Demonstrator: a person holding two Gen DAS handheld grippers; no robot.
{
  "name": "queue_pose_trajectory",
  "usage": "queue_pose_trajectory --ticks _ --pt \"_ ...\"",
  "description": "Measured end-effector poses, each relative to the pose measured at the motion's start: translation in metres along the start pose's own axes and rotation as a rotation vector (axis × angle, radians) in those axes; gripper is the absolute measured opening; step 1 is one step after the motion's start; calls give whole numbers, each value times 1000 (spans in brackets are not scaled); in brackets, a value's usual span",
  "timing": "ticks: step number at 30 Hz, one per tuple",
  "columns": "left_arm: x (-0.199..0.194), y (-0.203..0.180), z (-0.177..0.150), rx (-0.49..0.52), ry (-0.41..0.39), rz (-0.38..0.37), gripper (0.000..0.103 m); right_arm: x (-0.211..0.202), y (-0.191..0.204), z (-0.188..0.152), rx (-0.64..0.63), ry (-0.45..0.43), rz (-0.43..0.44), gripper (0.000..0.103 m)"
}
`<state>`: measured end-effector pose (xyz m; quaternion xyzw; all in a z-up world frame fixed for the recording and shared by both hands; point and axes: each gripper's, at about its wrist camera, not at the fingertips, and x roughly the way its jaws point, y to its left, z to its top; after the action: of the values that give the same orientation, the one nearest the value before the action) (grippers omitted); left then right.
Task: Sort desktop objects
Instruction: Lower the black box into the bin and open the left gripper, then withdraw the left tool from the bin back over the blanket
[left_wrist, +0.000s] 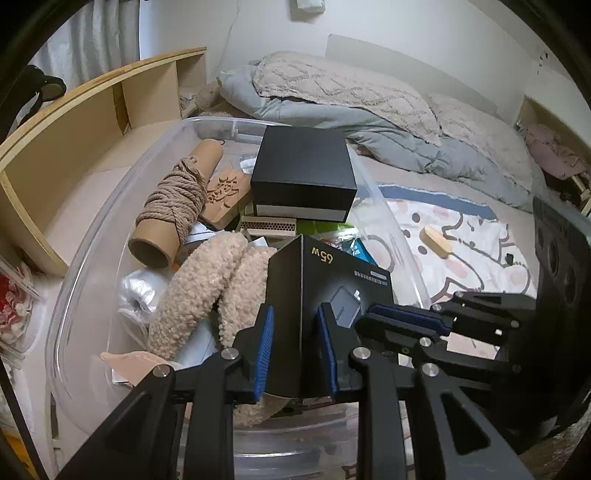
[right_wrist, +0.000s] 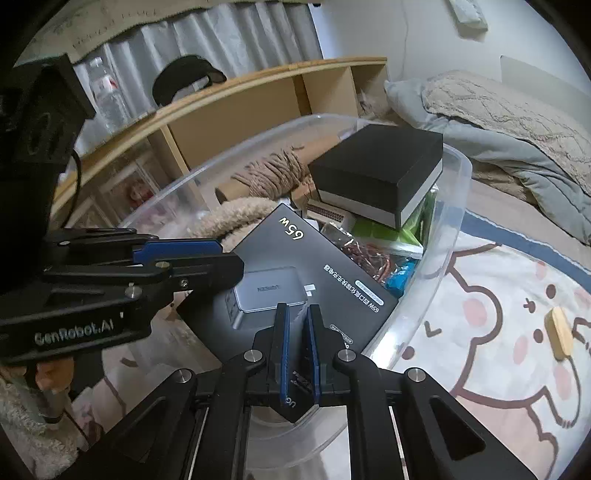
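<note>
A black 65W charger box (left_wrist: 321, 280) is held over a clear plastic bin (left_wrist: 92, 229). My left gripper (left_wrist: 295, 332) is shut on the box's corner edge. My right gripper (right_wrist: 295, 332) is shut on the box's near corner (right_wrist: 303, 280). Each gripper shows in the other's view: the right one (left_wrist: 406, 317) beside the box, the left one (right_wrist: 177, 254) on its left edge. In the bin lie a black-lidded box (left_wrist: 304, 166), a cardboard tube wound with rope (left_wrist: 177, 199), a fluffy beige item (left_wrist: 210, 284) and a carved wooden piece (left_wrist: 225, 195).
The bin stands on a bed with a cartoon bear sheet (right_wrist: 498, 332). A small wooden block (right_wrist: 559, 332) lies on the sheet right of the bin. A grey duvet (left_wrist: 369, 122) is piled at the back. A wooden shelf unit (left_wrist: 74, 140) runs along the left.
</note>
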<state>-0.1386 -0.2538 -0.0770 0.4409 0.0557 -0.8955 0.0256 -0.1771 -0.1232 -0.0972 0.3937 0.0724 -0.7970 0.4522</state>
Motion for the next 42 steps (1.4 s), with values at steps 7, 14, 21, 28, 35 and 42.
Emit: queue_pose_trajectory --ticks 7,14,21,28,35,42 --pt "-9 -4 -1 -9 -23 -1 25 -9 -3 2 32 5 18 10" --pt "-28 -13 -4 -13 -67 16 25 -30 -5 -6 64 -63 53 10" --pt "-42 -16 -12 -37 -95 33 25 -56 4 -6 25 -146 38 11" --pt "-60 -11 -17 -93 -154 54 54 -81 -1 -6 32 -221 -11 11" --pt "-81 -11 -22 -135 -237 37 82 -100 -3 -10 22 -262 -107 11" --pt "-95 -27 -28 -82 -292 77 90 -120 -12 -15 48 -299 -201 102"
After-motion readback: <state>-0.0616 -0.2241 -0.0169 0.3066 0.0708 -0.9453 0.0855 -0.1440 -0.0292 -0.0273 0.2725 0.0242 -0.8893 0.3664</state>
